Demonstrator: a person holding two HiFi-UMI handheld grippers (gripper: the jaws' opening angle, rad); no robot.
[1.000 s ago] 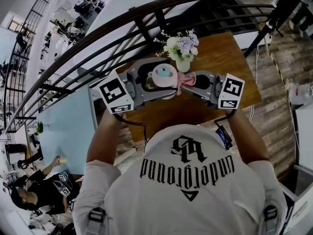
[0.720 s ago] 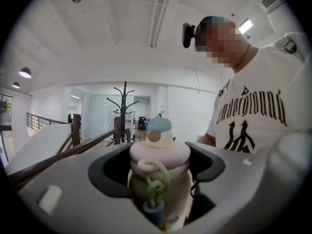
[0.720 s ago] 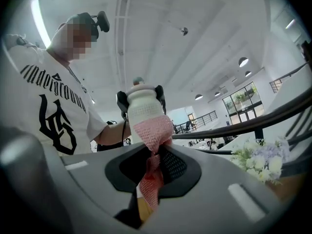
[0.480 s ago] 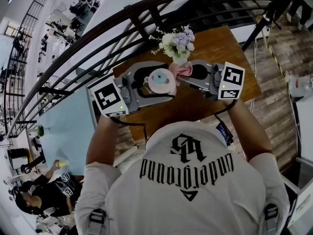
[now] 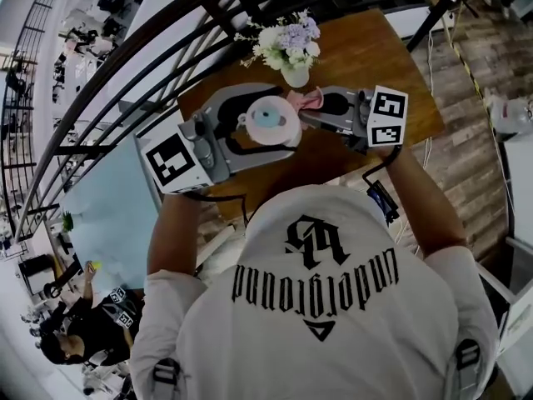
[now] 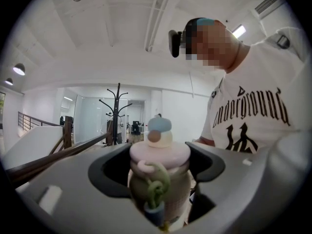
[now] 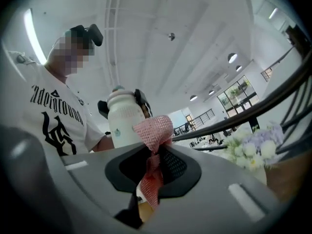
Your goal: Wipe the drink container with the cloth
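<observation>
A squat drink bottle (image 5: 268, 117) with a pink lid and a blue knob is held above the wooden table (image 5: 383, 57). My left gripper (image 5: 283, 132) is shut on its body; in the left gripper view the bottle (image 6: 160, 169) fills the gap between the jaws of the left gripper (image 6: 158, 191). My right gripper (image 5: 306, 111) is shut on a pink mesh cloth (image 5: 308, 98), which lies against the bottle's far right side. In the right gripper view the cloth (image 7: 153, 133) sticks up from the right gripper (image 7: 151, 179), just in front of the bottle (image 7: 124, 121).
A small vase of white and lilac flowers (image 5: 287, 44) stands on the table just beyond the bottle, and the flowers (image 7: 253, 145) show at the right of the right gripper view. A dark curved railing (image 5: 150, 65) runs behind the table. Another person sits at the lower left.
Both grippers, with bottle and cloth, have drawn a little away from the vase toward me. The cloth has moved from the bottle's right side toward its far upper edge.
</observation>
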